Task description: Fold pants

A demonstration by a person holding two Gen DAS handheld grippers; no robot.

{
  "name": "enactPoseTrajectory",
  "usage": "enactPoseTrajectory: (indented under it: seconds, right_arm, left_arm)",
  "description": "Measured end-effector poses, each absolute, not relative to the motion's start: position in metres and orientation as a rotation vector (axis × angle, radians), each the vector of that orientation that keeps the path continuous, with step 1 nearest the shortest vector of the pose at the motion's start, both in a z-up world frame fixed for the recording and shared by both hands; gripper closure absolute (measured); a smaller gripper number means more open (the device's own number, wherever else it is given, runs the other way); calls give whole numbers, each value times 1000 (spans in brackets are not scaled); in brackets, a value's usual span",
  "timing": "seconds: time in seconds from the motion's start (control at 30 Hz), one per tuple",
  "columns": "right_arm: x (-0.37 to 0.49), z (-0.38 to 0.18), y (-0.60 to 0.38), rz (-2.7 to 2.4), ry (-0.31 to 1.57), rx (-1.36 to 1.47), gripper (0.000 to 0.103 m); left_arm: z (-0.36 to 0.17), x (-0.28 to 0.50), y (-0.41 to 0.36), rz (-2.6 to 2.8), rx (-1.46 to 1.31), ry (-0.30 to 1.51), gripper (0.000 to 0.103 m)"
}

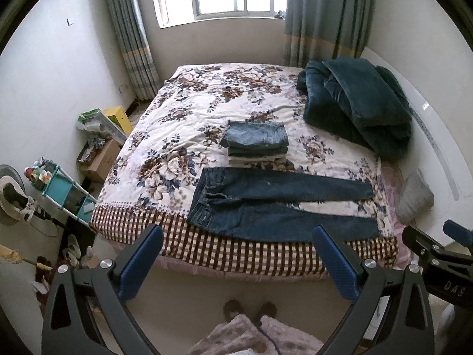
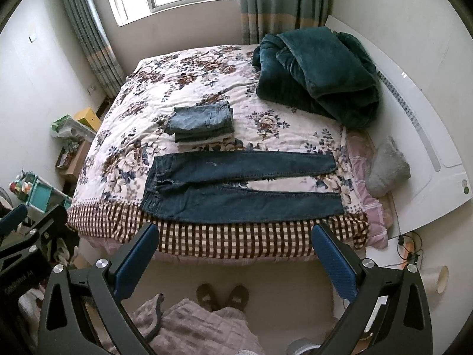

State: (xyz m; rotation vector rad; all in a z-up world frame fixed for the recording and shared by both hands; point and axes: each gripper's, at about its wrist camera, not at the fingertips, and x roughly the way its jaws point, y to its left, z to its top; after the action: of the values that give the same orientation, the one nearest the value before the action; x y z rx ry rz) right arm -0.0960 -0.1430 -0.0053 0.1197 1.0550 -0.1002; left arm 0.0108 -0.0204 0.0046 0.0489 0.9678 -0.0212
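Dark blue jeans [image 1: 266, 204] lie flat and spread on the near edge of the bed, waist to the left, both legs pointing right; they also show in the right wrist view [image 2: 236, 189]. A stack of folded pants [image 1: 255, 142] sits behind them, also in the right wrist view [image 2: 202, 125]. My left gripper [image 1: 236, 236] is open and empty, held high above the floor in front of the bed. My right gripper [image 2: 235, 236] is open and empty, likewise in front of the bed; it shows at the right edge of the left wrist view [image 1: 437, 245].
The bed [image 1: 207, 109] has a floral cover with a checked border. A dark green blanket pile [image 1: 354, 103] lies at the back right, a grey item [image 1: 414, 196] at the right edge. Boxes and a teal shelf [image 1: 62, 189] stand left. My feet [image 1: 249, 310] are below.
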Motion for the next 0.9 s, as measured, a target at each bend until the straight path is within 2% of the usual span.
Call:
enactPoseTrajectory:
  seconds: [0.53, 0.9]
  right_arm:
    - [17, -99, -181, -183, 1064, 138, 0]
    - [163, -201, -210, -323, 1161, 215, 0]
  left_arm:
    - [-89, 106, -51, 29, 92, 1016, 0]
    - [-180, 261, -81, -86, 136, 1121, 0]
